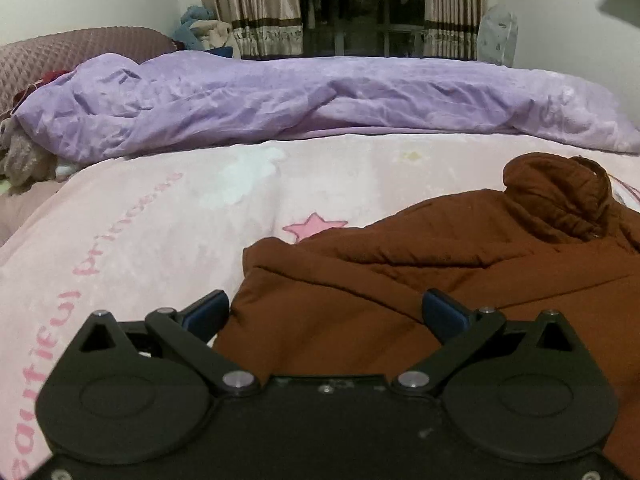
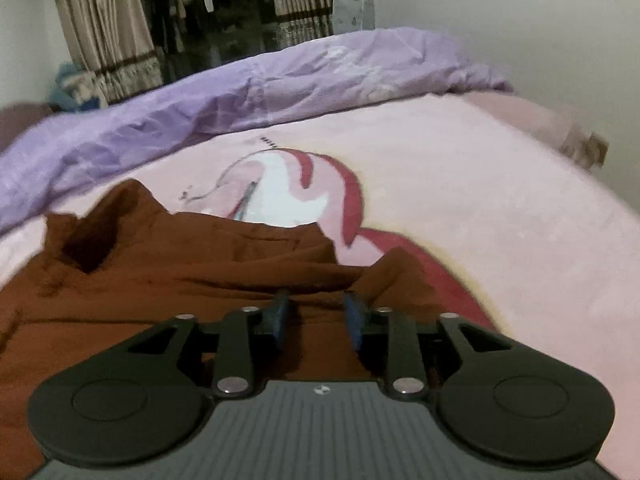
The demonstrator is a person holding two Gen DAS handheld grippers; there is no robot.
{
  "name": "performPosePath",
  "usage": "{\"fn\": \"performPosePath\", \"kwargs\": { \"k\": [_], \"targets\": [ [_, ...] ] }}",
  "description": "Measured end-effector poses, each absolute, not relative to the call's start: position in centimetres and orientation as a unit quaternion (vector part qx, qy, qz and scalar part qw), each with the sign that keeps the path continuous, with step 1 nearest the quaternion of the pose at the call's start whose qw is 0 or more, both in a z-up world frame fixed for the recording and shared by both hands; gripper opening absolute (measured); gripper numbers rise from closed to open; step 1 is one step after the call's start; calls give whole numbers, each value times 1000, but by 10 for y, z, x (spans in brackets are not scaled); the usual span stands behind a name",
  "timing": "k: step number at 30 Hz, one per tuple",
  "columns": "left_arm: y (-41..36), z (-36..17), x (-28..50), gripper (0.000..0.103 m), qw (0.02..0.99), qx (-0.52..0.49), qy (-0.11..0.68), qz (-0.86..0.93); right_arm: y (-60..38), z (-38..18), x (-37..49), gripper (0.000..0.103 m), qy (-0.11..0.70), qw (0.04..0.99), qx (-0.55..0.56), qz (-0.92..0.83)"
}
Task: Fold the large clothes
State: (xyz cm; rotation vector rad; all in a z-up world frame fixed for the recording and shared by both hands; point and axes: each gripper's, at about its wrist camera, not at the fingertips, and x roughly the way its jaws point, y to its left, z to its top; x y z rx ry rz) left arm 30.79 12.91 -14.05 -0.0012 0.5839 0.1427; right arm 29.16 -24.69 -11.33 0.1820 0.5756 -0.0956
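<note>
A brown coat [image 1: 420,280] lies rumpled on a bed covered by a pink blanket [image 1: 160,220].

In the left wrist view, the left tongs [image 1: 326,312] stand spread wide, with the blue pads [image 1: 208,312] well apart and nothing gripped. The left pad sits over the coat's near left edge, where brown meets pink; the right pad is over the coat's body. The coat's left edge runs from there up and away to a corner beside a pink star [image 1: 314,224] printed on the blanket. To the left of that edge the blanket is bare (only pink lettering along it). The coat's bunched hood or collar [image 1: 560,196] rises at the far right.

In the right wrist view, the right tongs [image 2: 318,316] are about half open. Brown cloth lies between and under the pads [image 2: 354,320], but the picture is blurred, and I cannot tell whether they press on it. The coat's right edge ends just beyond the right pad, in a small peak against a red and white print [image 2: 320,192] on the blanket. Right of that the blanket is open up to the bed's edge at the wall [image 2: 560,40].

Behind the coat, a crumpled purple quilt [image 1: 320,100] lies across the whole far side of the bed, with a strip of blanket between the two. Beyond the quilt are curtains [image 1: 260,8] and a dark window.
</note>
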Motion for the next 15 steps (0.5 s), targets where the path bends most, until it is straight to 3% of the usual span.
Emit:
{"fn": "performPosePath", "kwargs": {
  "k": [2,7,9,11,15],
  "targets": [
    [133,-141,304,103,954,-13,293,67,-243,-114,279,63,284,953,68,-75],
    [151,-142,305,103,945,-77,312,57,-262,-120,256,61,291,946,61,-127],
    [149,-137,290,103,950,-87,292,63,-274,-120,251,38,278,945,73,-157],
    [139,-126,277,103,955,-70,275,85,-281,-113,239,23,244,955,119,-120],
    [103,-91,243,103,973,-67,212,64,-241,-87,210,24,147,983,73,-79]
  ]
}}
